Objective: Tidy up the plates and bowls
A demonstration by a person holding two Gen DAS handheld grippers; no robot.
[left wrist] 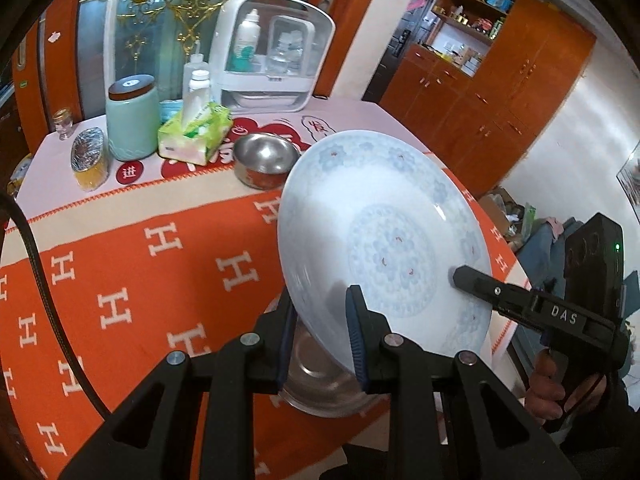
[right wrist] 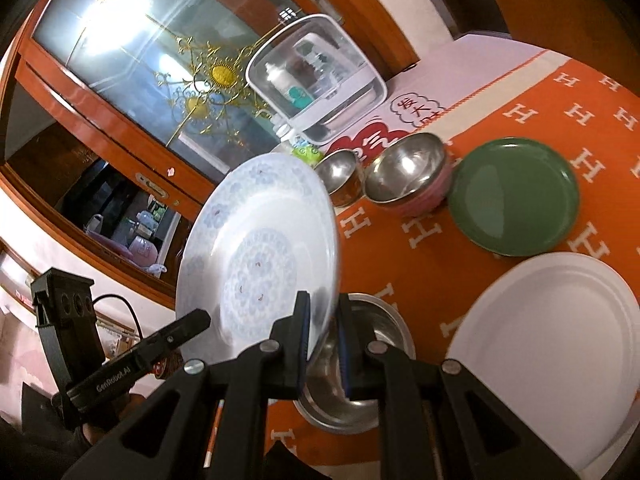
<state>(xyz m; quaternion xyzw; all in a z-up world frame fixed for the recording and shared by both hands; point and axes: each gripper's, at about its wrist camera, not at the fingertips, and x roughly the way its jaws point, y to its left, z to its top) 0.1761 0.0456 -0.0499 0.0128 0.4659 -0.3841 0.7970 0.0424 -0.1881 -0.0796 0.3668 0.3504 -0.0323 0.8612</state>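
A white plate with a pale blue flower pattern [left wrist: 384, 216] [right wrist: 256, 240] hangs tilted above the orange table, held at two spots on its near rim. My left gripper [left wrist: 322, 302] is shut on the rim at the bottom of the left wrist view. My right gripper [right wrist: 323, 300] is shut on the rim as well, and one of its fingers [left wrist: 480, 285] lies across the plate's face. Right under the plate stands a steel bowl [left wrist: 328, 388] [right wrist: 360, 364]. Further back are a small steel bowl [left wrist: 265, 160] [right wrist: 340, 174], a pink-sided steel bowl [right wrist: 408, 178], a green plate [right wrist: 514, 196] and a white paper plate [right wrist: 548, 344].
At the back of the table stand a tissue box [left wrist: 196, 136], a pale green jar [left wrist: 132, 120], a foil-topped yellow jar [left wrist: 90, 162] and a white clear-fronted case [left wrist: 276, 52]. The table's right edge [left wrist: 504, 248] drops to the floor. A hand [left wrist: 546, 392] grips the right tool.
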